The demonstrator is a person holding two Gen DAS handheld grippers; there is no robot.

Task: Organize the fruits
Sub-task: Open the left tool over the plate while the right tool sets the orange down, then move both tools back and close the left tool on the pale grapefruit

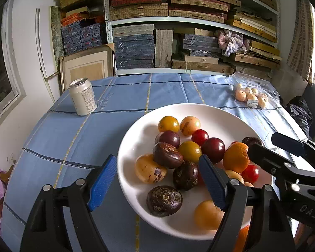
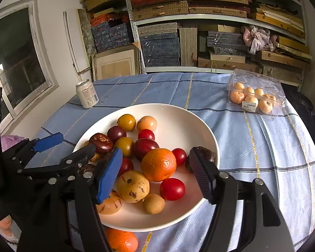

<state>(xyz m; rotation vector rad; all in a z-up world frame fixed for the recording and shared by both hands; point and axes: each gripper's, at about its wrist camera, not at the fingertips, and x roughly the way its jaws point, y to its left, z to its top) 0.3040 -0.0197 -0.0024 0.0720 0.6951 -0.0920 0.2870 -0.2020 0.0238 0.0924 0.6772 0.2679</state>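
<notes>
A white plate point(image 2: 199, 126) of mixed fruits sits mid-worktop point(image 2: 262, 147) on a blue checked cloth. Over its near rim, the left gripper point(image 1: 157, 180) and right gripper point(image 2: 157, 174) both hang released, fingers spread and grasping nothing. An orange point(image 2: 158, 164) lies near the plate's centre. Another orange point(image 2: 121, 240) lies just off the near rim, perhaps touching it. Beyond the plate stand a can point(image 2: 87, 93) and a clear fruit box point(image 2: 255, 93).

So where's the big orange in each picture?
Left wrist view: the orange sits at the right of the plate, beside the right hand-held gripper.
Right wrist view: the orange is mid-plate, between that gripper's fingers but not gripped.
Shared landmark: the can, far left on the table.
</notes>
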